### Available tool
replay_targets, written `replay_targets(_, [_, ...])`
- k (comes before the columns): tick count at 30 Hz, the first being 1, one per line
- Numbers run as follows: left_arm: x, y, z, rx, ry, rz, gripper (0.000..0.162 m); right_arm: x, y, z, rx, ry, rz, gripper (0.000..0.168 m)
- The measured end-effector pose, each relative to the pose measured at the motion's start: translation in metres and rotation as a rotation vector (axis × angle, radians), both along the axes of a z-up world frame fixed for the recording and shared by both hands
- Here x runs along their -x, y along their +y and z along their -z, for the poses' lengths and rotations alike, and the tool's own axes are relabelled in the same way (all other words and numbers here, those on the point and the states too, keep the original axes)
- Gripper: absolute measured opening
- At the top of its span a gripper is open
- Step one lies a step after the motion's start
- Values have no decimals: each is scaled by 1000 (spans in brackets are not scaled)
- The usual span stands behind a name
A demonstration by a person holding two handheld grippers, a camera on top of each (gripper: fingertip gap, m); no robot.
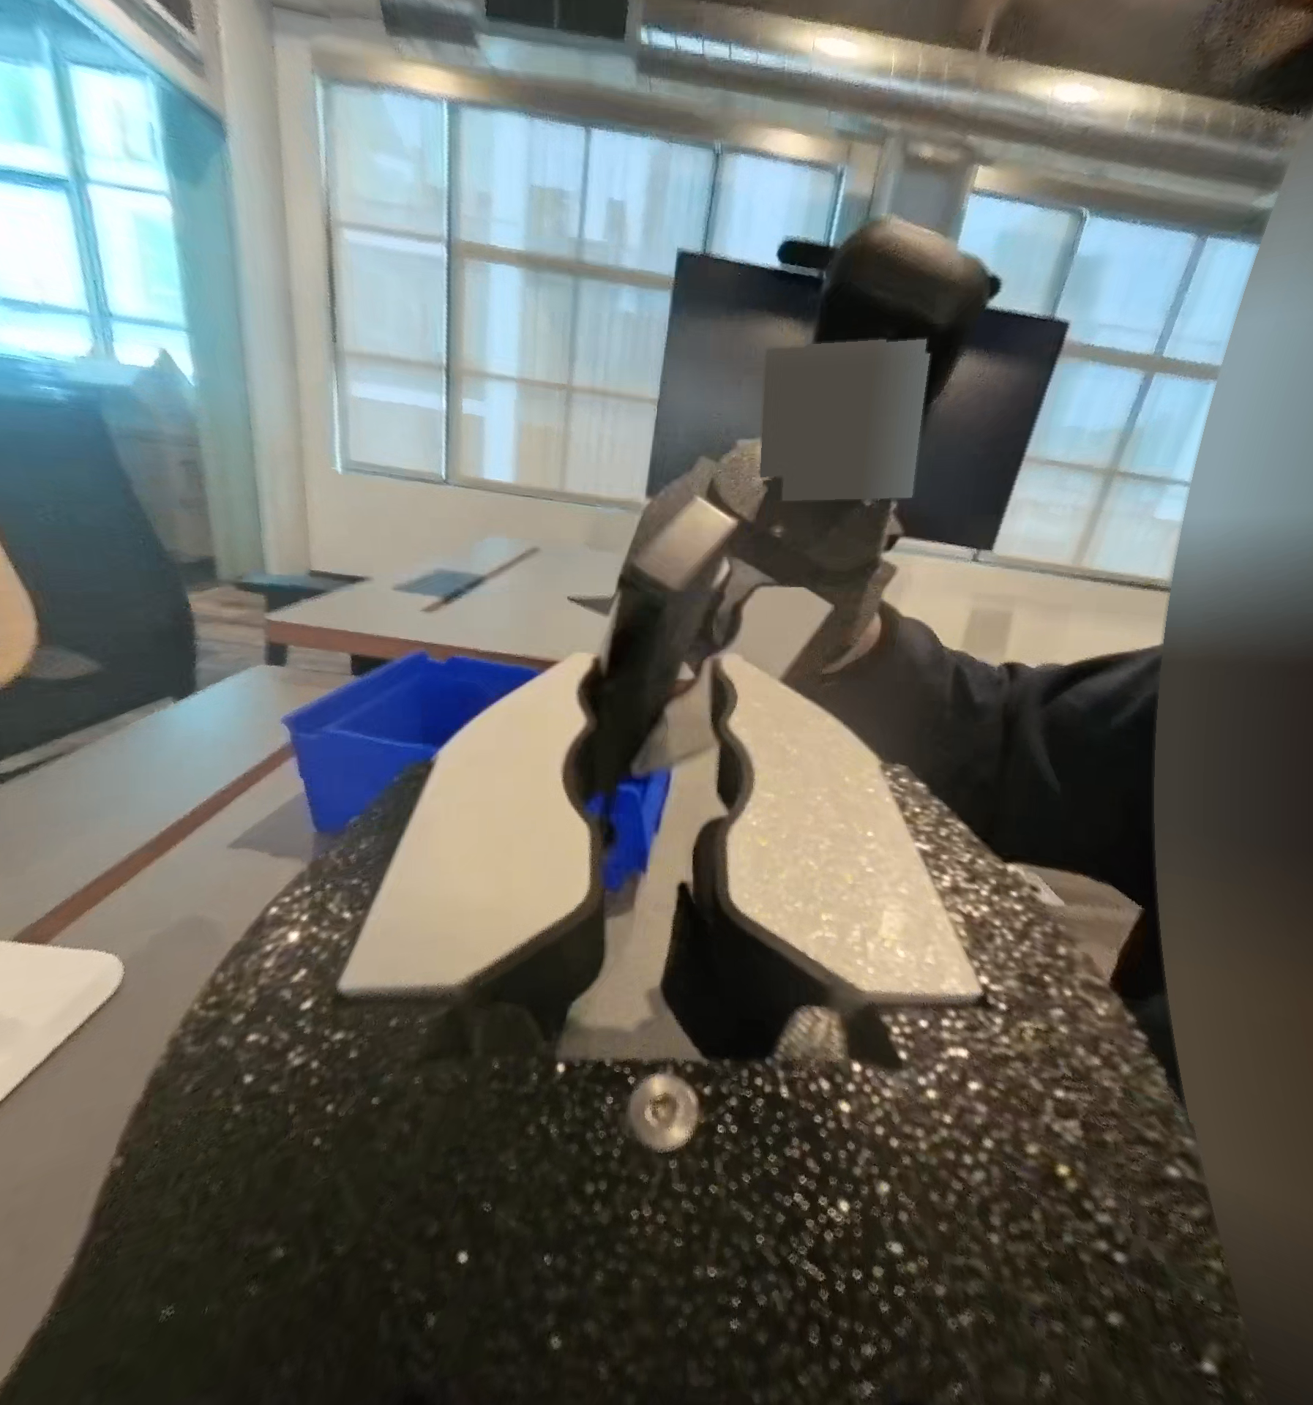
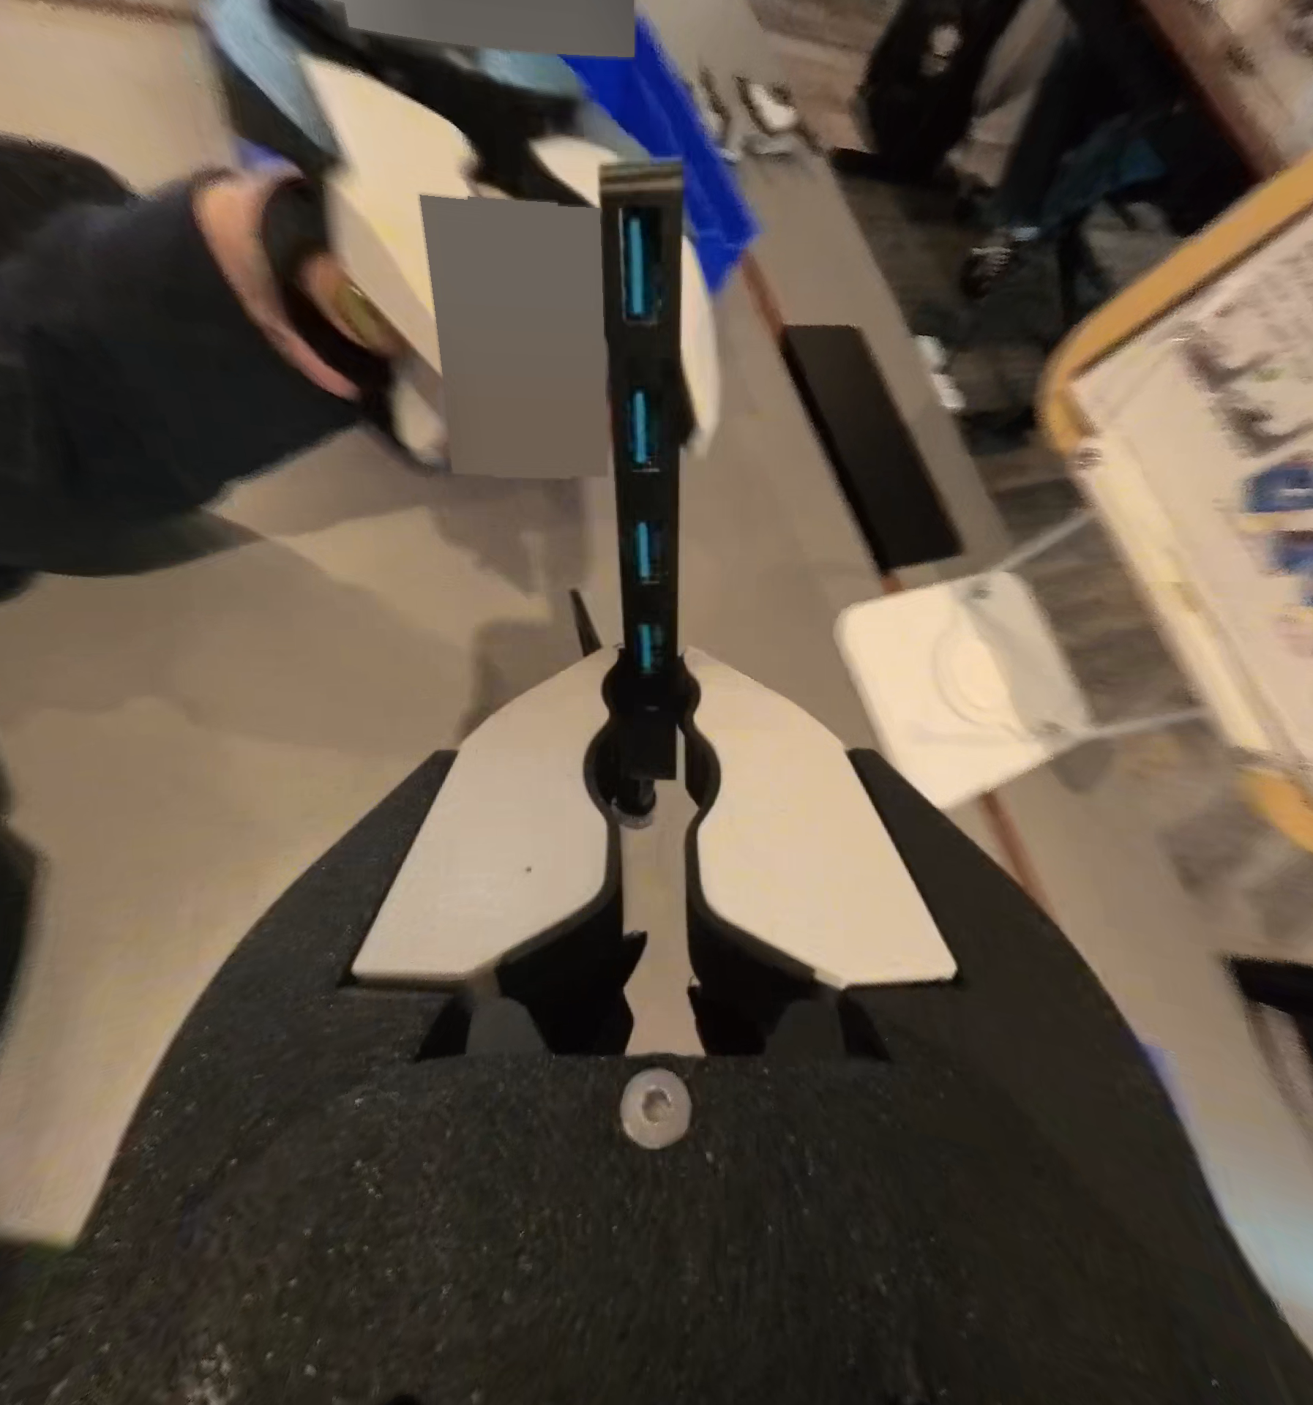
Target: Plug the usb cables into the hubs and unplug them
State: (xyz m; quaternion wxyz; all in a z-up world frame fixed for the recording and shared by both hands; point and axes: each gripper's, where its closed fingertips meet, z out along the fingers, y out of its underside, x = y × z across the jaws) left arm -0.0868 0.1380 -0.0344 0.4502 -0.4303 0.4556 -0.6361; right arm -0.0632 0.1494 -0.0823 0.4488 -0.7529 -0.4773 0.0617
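Hub [image 2: 647,426]: slim black bar, four blue sockets in a row down its face, held aloft above the grey table [image 2: 182,760] and standing up from the right gripper [image 2: 650,684] toward twelve o'clock. Right gripper clenched on the hub's lower end, just below the lowest socket; all four sockets look empty. A short cable stub shows beneath the grip.

Handling, by my estimate: light, rigid, smooth-sided, so liable to pivot in a grip this near one end when a plug is pushed in. A hold closer to the middle, on the narrow sides and clear of the sockets, would steady it.

Left gripper [image 1: 653,730]: closed round a dark bar that rises at about one o'clock; motion blur leaves it uncertain whether this is a second hub or a cable plug. No loose cable is plain in either view.

Surroundings: blue bin [image 1: 380,730] on the table at ten o'clock of the left gripper; white pad [image 2: 965,684] at three o'clock of the hub; a dark sleeve [image 2: 106,365] at nine o'clock; black screen [image 1: 851,395] and windows at the far wall.
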Motion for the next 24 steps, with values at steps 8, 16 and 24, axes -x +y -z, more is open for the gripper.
replay_targets(8, [51,33,-24,40,-143,-131,21,-176,54,-83,-191,-174,387,11])
replay_targets(16, [52,53,-6,76,-32,-176,27,-308,89,-16,-10,-112,538,11])
replay_targets(24, [34,55,2,89,5,-150,25,-388,70,78,289,-676,692,11])
